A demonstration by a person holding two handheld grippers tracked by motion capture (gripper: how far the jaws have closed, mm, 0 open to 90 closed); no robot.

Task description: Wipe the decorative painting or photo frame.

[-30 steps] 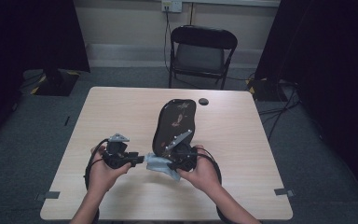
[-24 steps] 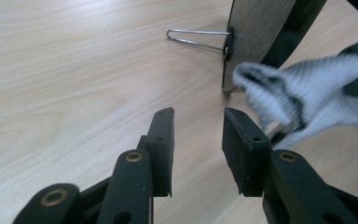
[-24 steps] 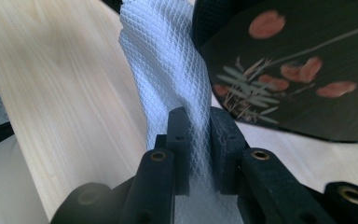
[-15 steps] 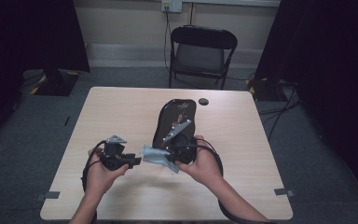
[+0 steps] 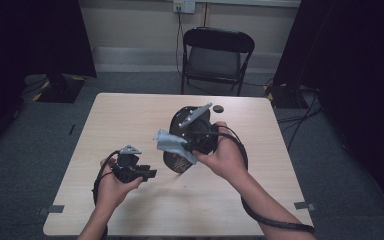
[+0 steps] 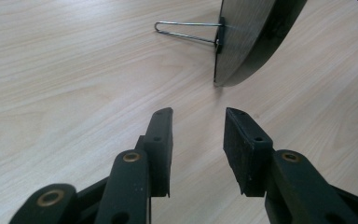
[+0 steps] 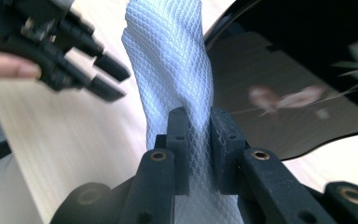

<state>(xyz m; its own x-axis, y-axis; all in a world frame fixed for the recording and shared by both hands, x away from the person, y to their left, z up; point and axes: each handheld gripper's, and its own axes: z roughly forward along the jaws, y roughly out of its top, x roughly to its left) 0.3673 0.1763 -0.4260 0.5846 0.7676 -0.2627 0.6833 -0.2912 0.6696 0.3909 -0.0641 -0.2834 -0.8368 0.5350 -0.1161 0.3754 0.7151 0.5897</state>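
A glossy black oval plate (image 5: pixel 180 161) leans upright on a wire stand (image 6: pixel 186 31) in the middle of the table. My right gripper (image 5: pixel 189 145) is shut on a pale blue textured cloth (image 5: pixel 171 142) and holds it up against the plate's front. The cloth (image 7: pixel 172 60) runs up from between the jaws, with the plate's reflective face (image 7: pixel 284 93) just behind it. My left gripper (image 5: pixel 149 174) is open and holds nothing, low over the table to the left of the plate. Its jaws (image 6: pixel 198 126) point at the plate's edge (image 6: pixel 242 42).
A small black round object (image 5: pixel 218 108) lies on the table behind the plate. A black folding chair (image 5: pixel 215 55) stands beyond the far edge. The light wood table (image 5: pixel 120 120) has bare room on its left and front. My left gripper (image 7: pixel 114 79) shows beside the cloth.
My right gripper has lifted the cloth off the table and carried it up and away, in front of the plate. The left gripper has hardly moved.
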